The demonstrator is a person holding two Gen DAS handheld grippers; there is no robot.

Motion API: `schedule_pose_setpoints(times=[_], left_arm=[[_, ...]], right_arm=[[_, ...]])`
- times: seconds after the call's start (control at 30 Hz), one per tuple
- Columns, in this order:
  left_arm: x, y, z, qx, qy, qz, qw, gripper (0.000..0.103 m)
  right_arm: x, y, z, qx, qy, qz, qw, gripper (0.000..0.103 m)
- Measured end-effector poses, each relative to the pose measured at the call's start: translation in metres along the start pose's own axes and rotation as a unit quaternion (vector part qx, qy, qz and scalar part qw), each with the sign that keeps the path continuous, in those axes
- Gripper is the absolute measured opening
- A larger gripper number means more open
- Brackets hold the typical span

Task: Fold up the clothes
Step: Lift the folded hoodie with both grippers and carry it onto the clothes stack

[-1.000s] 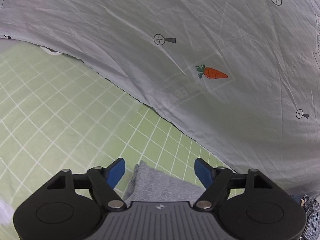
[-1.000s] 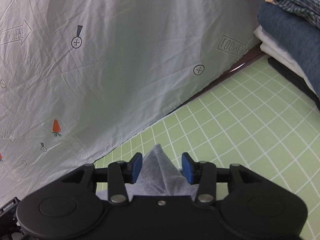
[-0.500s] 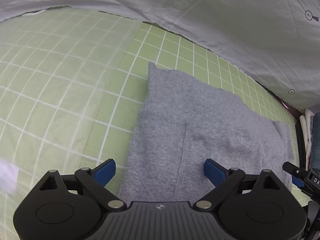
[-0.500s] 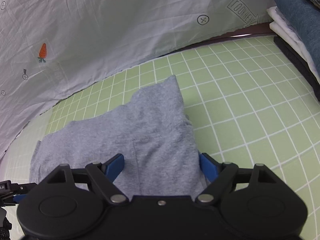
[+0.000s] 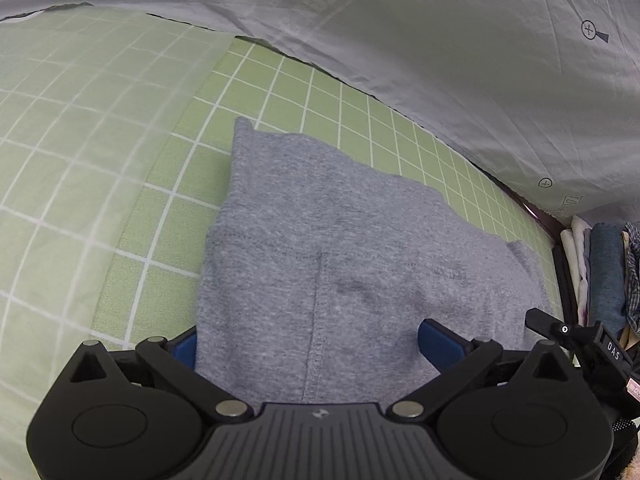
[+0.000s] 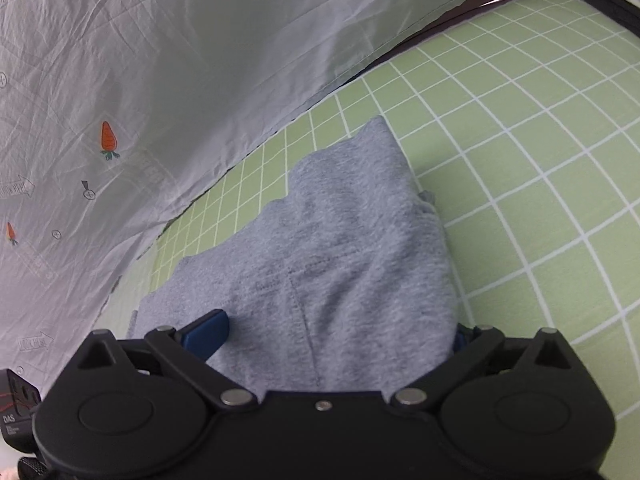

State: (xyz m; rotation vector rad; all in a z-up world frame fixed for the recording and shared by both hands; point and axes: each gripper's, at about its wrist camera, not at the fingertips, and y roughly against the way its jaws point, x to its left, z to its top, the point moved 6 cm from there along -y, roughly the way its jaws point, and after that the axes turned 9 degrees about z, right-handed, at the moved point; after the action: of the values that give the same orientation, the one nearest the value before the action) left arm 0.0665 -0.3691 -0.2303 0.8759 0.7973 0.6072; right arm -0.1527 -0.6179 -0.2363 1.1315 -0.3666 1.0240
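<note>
The grey garment (image 5: 320, 248) is laid folded on the green gridded mat (image 5: 100, 168), straddled, unpinched, by the opening left gripper (image 5: 308, 344) and right gripper (image 6: 340, 332).

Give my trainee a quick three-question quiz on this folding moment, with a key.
1. True or false: the grey garment lies on a green checked mat.
2. What stands behind the mat: A) a printed white sheet, B) a wooden door, C) a window?
3. Fill in: in the left wrist view, the stack of folded clothes sits at the ___ edge.

Key: 1 true; 2 A; 3 right.
</note>
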Motion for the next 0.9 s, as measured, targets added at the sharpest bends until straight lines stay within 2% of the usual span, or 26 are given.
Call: schedule_pose_setpoints(times=[0.1, 0.13, 0.2, 0.27, 0.3, 0.33, 0.4, 0.53, 0.7, 0.9], left_arm=[[-0.006, -0.001, -0.004, -0.003, -0.015, -0.011, 0.9998, 0.102], [-0.008, 0.000, -0.006, -0.002, -0.018, -0.020, 0.9996, 0.102], [-0.014, 0.000, -0.011, 0.009, -0.027, -0.040, 0.9988, 0.102], [-0.020, 0.000, -0.019, 0.033, -0.026, -0.072, 0.9965, 0.102], [-0.023, 0.001, -0.023, 0.045, -0.021, -0.087, 0.9950, 0.102], [-0.025, 0.002, -0.029, 0.052, -0.012, -0.100, 0.9936, 0.100], [-0.027, 0.008, -0.042, 0.055, -0.001, -0.108, 0.9926, 0.094], [-0.030, 0.027, -0.066, 0.061, 0.002, -0.112, 0.9918, 0.087], [-0.044, 0.049, -0.090, 0.088, -0.019, -0.139, 0.9862, 0.087], [-0.097, 0.064, -0.094, 0.095, -0.090, -0.180, 0.9749, 0.087]], right_arm=[[0.008, -0.006, -0.007, 0.012, -0.007, 0.027, 1.000, 0.103], [0.013, -0.010, -0.014, 0.029, -0.009, 0.047, 0.998, 0.103], [0.024, -0.017, -0.028, 0.062, -0.012, 0.087, 0.994, 0.089], [0.035, -0.016, -0.043, 0.060, -0.005, 0.084, 0.995, 0.083], [0.038, -0.014, -0.048, 0.056, -0.003, 0.077, 0.995, 0.071], [0.039, -0.011, -0.054, 0.051, -0.013, 0.073, 0.996, 0.066], [0.040, -0.004, -0.063, 0.045, -0.049, 0.094, 0.993, 0.056], [0.046, 0.025, -0.084, 0.041, -0.078, 0.107, 0.990, 0.051], [0.045, 0.075, -0.105, 0.026, -0.112, 0.118, 0.986, 0.051], [0.043, 0.148, -0.110, -0.049, -0.120, 0.096, 0.987, 0.051]])
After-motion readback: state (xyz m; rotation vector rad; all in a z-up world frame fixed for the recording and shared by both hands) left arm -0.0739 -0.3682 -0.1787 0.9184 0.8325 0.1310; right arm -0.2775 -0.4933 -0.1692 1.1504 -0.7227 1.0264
